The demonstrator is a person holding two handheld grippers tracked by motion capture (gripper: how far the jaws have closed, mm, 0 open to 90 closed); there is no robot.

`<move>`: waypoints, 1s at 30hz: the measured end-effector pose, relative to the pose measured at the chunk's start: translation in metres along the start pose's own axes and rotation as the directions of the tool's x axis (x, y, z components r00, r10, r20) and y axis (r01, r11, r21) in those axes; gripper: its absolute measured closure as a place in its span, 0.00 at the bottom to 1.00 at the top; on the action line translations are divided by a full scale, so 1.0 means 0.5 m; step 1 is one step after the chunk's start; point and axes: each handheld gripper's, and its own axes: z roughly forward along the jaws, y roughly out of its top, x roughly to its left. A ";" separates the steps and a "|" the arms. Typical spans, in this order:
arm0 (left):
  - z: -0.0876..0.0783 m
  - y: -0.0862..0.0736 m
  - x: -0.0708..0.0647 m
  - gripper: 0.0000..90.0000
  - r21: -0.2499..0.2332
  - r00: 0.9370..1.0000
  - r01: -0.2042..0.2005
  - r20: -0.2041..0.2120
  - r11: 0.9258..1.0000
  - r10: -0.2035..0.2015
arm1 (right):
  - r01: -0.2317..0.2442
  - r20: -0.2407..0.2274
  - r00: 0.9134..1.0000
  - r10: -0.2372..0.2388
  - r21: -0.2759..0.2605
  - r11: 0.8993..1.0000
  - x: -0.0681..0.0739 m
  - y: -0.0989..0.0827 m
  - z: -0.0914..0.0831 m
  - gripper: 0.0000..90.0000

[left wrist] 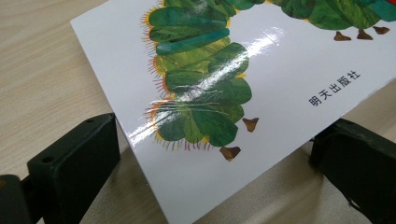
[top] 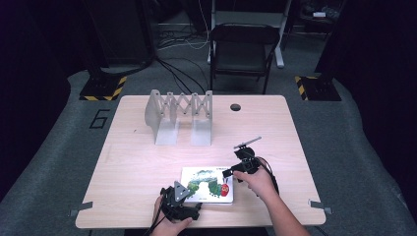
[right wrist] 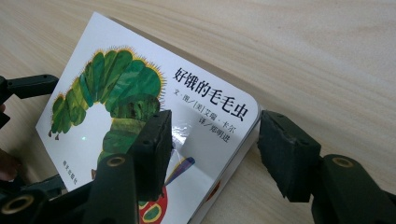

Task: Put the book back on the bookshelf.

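Item: picture book [top: 207,184], flat near the surface's [top: 137,162] front edge. My left tool [left wrist: 210,154] gapes around its corner; my right tool [right wrist: 212,149] straddles its edge, unclamped. Step: gripping; next, close squarely before lifting.

Picture books: one, a caterpillar board book [top: 208,185] that lay flat on the table at about 6 o'clock.
Grippers: two, the left gripper [top: 189,195] at about 7 o'clock of the book and the right gripper [top: 232,173] at about 2 o'clock of it.
Hands: two, one on each gripper.
Expanding metal racks: one [top: 179,115], at about 12 o'clock on the table.
Tables: one wooden table [top: 137,162].
Cable holes in the tabletop: one [top: 235,107], at about 1 o'clock.
Chairs: one black folding chair [top: 243,49] beyond the table at 12 o'clock.
Striped floor bases: two, at about 10 o'clock [top: 103,87] and 2 o'clock [top: 317,87].
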 end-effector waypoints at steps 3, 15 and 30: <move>0.000 -0.001 0.000 0.01 0.001 1.000 0.002 0.003 1.000 -0.002 | -0.007 -0.004 1.000 0.007 0.009 1.000 -0.001 0.000 0.002 0.50; 0.000 -0.001 0.001 0.02 -0.006 1.000 0.000 0.004 1.000 0.000 | -0.013 -0.036 0.999 0.015 0.040 0.999 -0.010 -0.003 0.020 0.49; 0.000 -0.002 0.001 0.02 -0.008 1.000 -0.002 0.003 1.000 0.002 | -0.027 -0.068 0.997 0.031 0.052 0.998 -0.009 -0.003 0.029 0.45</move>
